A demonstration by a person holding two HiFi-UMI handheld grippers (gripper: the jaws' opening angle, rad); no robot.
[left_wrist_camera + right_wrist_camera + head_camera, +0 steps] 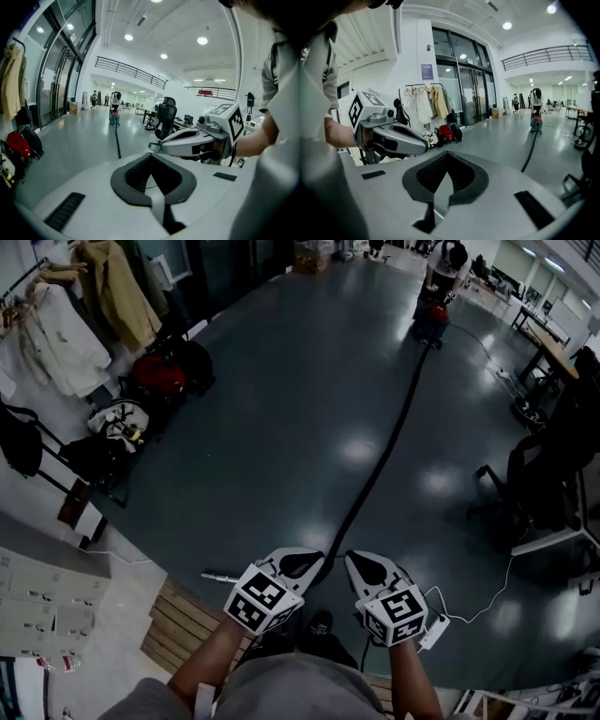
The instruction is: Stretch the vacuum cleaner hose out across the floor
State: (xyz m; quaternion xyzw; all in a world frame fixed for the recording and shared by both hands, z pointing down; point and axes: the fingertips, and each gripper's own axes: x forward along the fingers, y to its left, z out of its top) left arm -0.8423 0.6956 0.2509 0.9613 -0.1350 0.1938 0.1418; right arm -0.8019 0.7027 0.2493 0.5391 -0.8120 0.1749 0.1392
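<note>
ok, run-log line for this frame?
left gripper: shut, empty | right gripper: shut, empty | hose: stretched across floor to vacuum cleaner

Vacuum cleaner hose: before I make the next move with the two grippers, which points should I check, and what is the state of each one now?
1. Hose runs nearly straight to the vacuum cleaner: ok.
2. Left gripper has its jaws together with nothing between them: ok.
3. Right gripper has its jaws together with nothing between them: ok.
4. Near end of the hose is laid down: cannot tell, because the grippers hide it in the head view.
5. Far end is free of people: not ok, a person stands at the vacuum cleaner.
6. Office chair stands apart from the hose: ok.
</note>
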